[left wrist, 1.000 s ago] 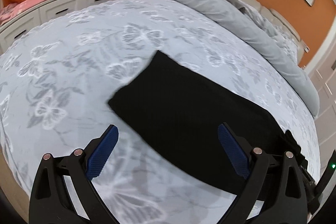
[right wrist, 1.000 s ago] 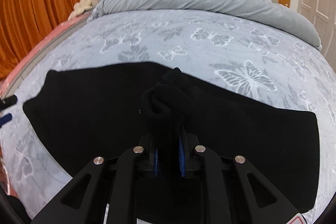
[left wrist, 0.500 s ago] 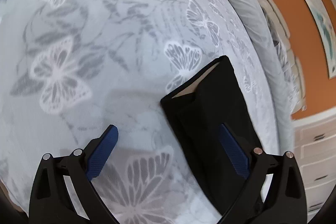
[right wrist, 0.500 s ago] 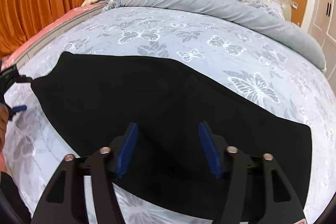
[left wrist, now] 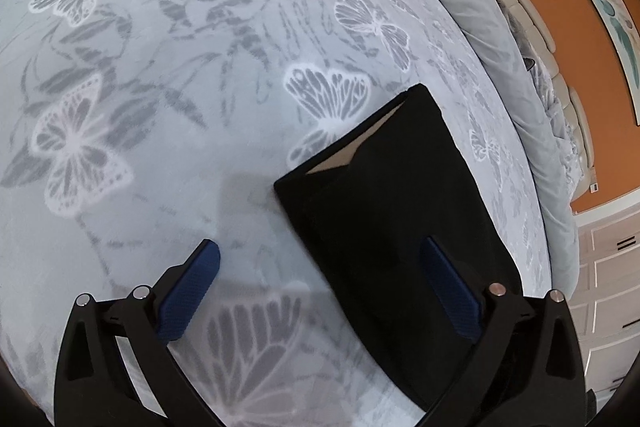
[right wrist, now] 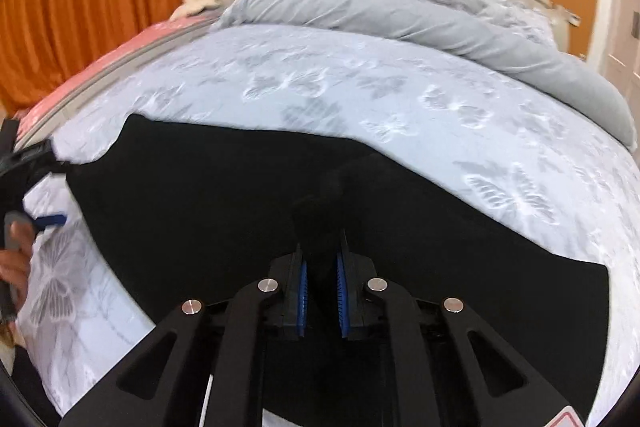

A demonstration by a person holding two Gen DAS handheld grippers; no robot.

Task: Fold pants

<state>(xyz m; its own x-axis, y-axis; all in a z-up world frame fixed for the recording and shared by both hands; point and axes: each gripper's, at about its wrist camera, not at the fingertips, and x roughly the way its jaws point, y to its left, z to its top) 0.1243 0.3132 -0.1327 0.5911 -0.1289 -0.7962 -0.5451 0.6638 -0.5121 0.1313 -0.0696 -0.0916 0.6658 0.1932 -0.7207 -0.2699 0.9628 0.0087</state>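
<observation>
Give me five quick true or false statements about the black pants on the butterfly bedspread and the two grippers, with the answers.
1. The right gripper is pinching a bunch of the black fabric pants. True.
2. The left gripper is clamped on the pants. False: its blue-padded jaws stand wide open, nothing pinched.
3. The pants lie on a pale blue butterfly-print bedspread. True.
4. The pants are rolled into a tight ball. False: they lie spread mostly flat.
5. In the left wrist view, a tan inner lining shows at the pants' open end. True.
</observation>
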